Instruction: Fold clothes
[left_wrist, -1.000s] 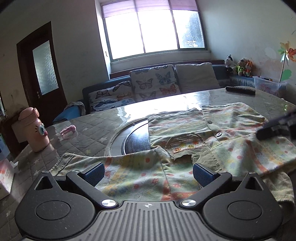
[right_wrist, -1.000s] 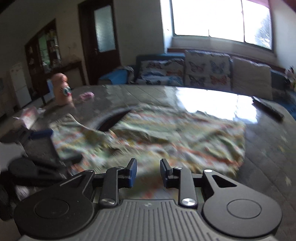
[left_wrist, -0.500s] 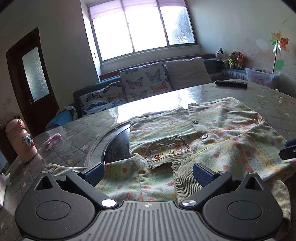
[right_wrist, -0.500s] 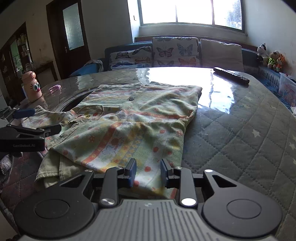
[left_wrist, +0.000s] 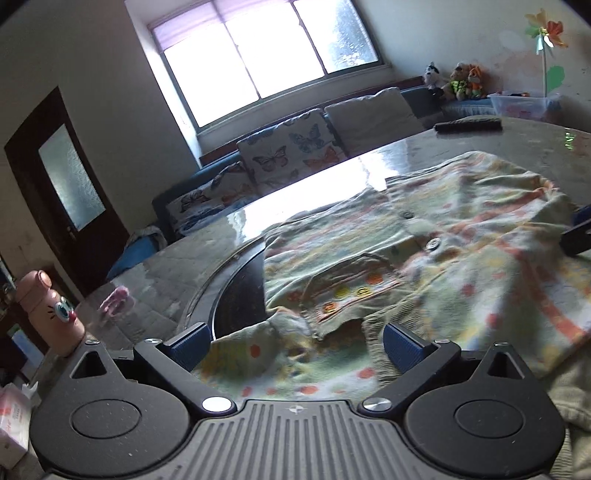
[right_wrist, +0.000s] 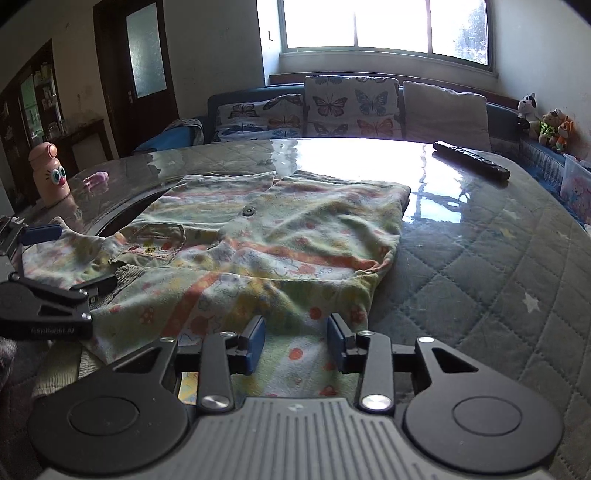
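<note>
A small flowered shirt (right_wrist: 280, 236) with buttons and a chest pocket lies spread on the round table, its collar end toward me. My left gripper (left_wrist: 293, 341) is open wide, low over the collar and the near sleeve (left_wrist: 258, 354). My right gripper (right_wrist: 295, 341) hovers over the shirt's near right hem; its jaws are opening, cloth lies under the gap, and the pads do not press on it. The left gripper (right_wrist: 62, 258) also shows at the left edge of the right wrist view. The right gripper's tip (left_wrist: 578, 236) shows at the right edge of the left wrist view.
The table (right_wrist: 480, 258) has a quilted cover under glass and a dark round inset (left_wrist: 240, 291). A pink bottle with eyes (right_wrist: 50, 175), a small pink item (right_wrist: 96, 179) and a black remote (right_wrist: 471, 160) lie on it. A sofa with butterfly cushions (right_wrist: 351, 107) stands behind.
Both grippers have come lower and closer to the shirt. The right gripper's jaws have widened. The left view has rolled, so the room now looks tilted.
</note>
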